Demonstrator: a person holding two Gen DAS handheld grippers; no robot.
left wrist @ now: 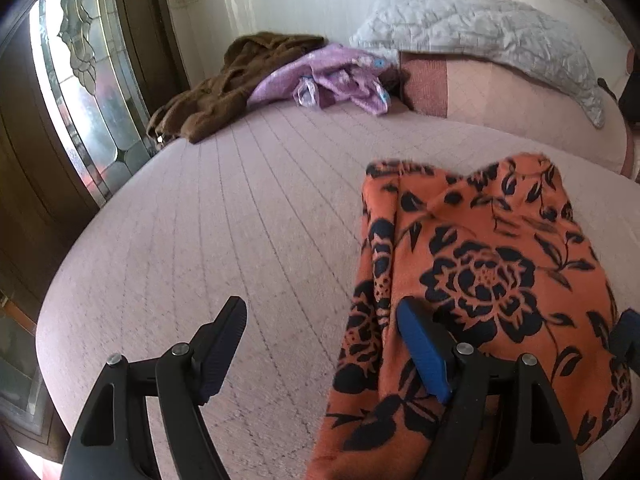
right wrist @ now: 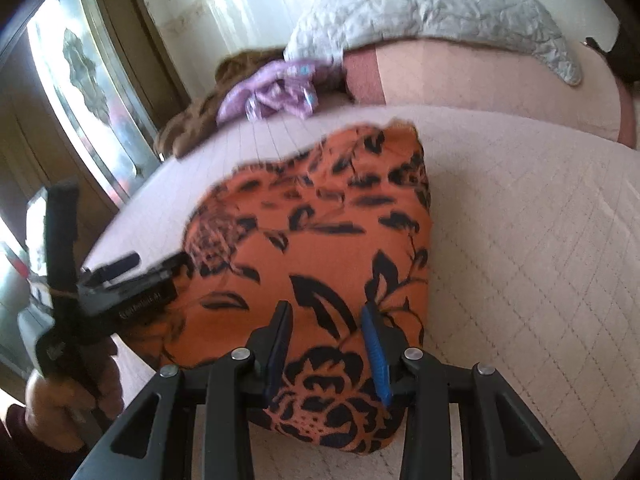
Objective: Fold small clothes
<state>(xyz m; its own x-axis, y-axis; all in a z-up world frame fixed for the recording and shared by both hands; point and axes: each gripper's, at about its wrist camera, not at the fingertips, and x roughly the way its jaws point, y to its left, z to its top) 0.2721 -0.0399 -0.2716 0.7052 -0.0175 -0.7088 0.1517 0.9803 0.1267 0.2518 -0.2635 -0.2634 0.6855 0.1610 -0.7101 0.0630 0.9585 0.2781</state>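
Note:
An orange garment with a black flower print [left wrist: 492, 264] lies folded on the pink quilted bed [left wrist: 224, 216]. My left gripper [left wrist: 324, 316] stands wide open at the garment's left edge, with one finger over the cloth and the other over the bare bed. In the right wrist view my right gripper [right wrist: 326, 314] is shut on the near part of the orange garment [right wrist: 320, 216], and cloth fills the gap between its pads. A hand [right wrist: 60, 396] holds the left gripper [right wrist: 156, 264] at the garment's left side. One blue fingertip [left wrist: 628, 332] of the right gripper shows at the left wrist view's right edge.
A brown garment [left wrist: 224, 88] and a purple garment [left wrist: 332, 80] lie at the bed's far left. A grey quilted pillow [left wrist: 480, 32] rests on a pink one [left wrist: 500, 92] at the head. A door with patterned glass [left wrist: 80, 92] stands past the bed's left edge.

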